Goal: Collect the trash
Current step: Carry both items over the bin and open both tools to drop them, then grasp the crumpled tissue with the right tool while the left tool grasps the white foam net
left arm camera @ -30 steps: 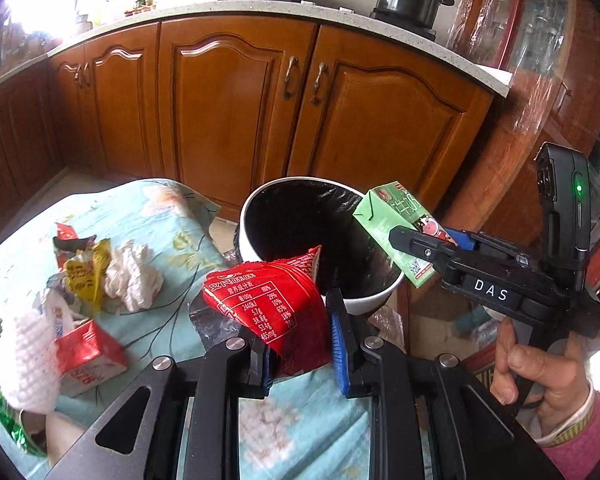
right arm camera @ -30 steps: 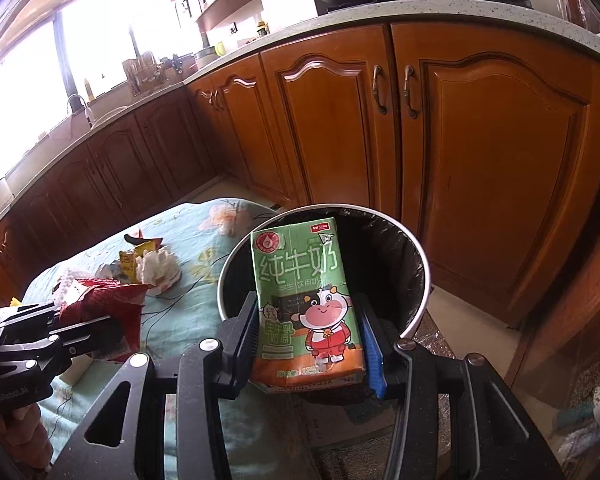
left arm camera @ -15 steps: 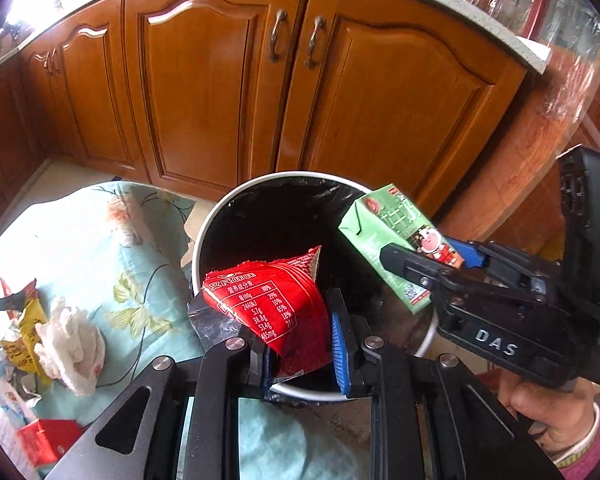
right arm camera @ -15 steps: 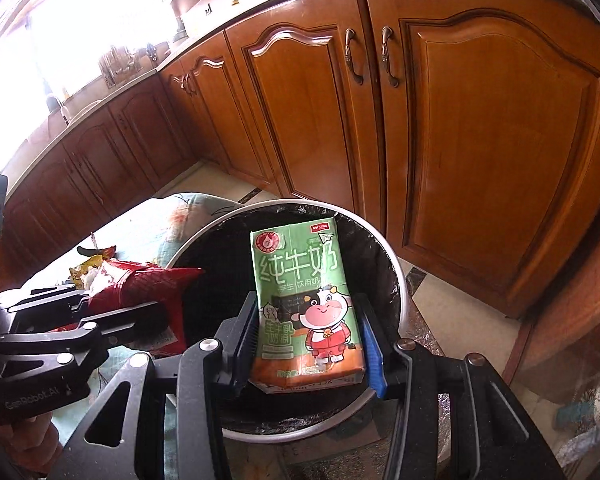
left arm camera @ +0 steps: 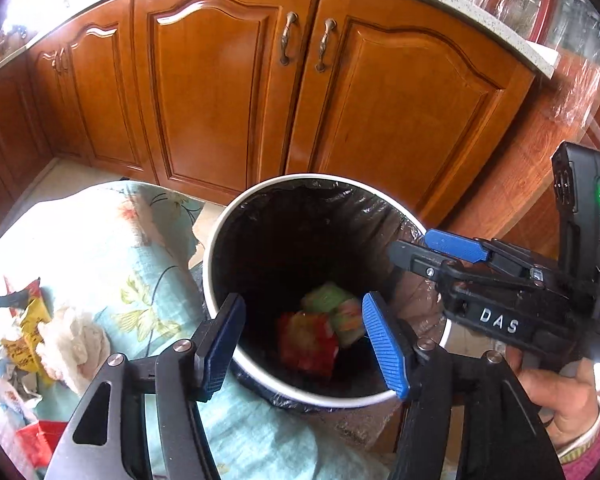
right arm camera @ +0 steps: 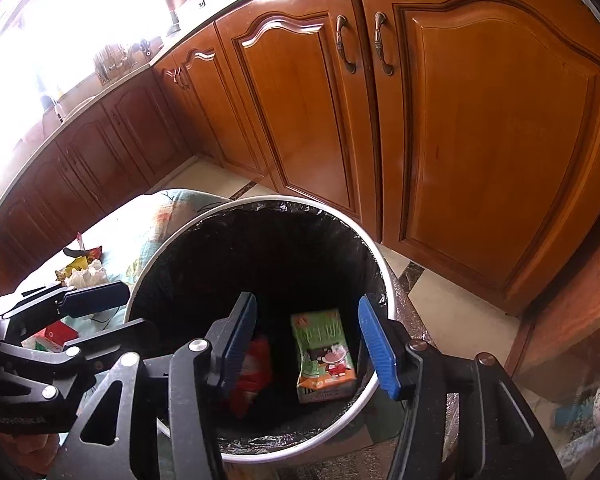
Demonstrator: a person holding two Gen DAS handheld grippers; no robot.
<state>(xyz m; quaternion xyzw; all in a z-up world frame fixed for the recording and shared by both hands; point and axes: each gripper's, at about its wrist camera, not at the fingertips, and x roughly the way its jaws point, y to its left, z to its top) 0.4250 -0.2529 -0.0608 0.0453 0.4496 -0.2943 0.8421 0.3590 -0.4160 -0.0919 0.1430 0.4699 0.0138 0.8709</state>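
A white trash bin (left arm camera: 216, 240) lined with a black bag stands beside the table; it also shows in the right wrist view (right arm camera: 384, 280). Inside it are a red snack packet (left arm camera: 308, 344) and a green milk carton (right arm camera: 324, 356), both blurred. My left gripper (left arm camera: 304, 344) is open and empty over the bin's near rim. My right gripper (right arm camera: 308, 344) is open and empty over the bin mouth; it shows in the left wrist view (left arm camera: 432, 248) at the bin's right side.
Left of the bin, a table with a floral cloth (left arm camera: 108, 240) holds a crumpled tissue (left arm camera: 76, 340), a yellow wrapper (left arm camera: 24, 332) and a red-and-white carton (right arm camera: 52, 336). Wooden cabinet doors (left arm camera: 260, 100) stand behind the bin.
Both grippers opened over the bin. The red packet left my left gripper and the green carton left my right; both now sit in the bin.
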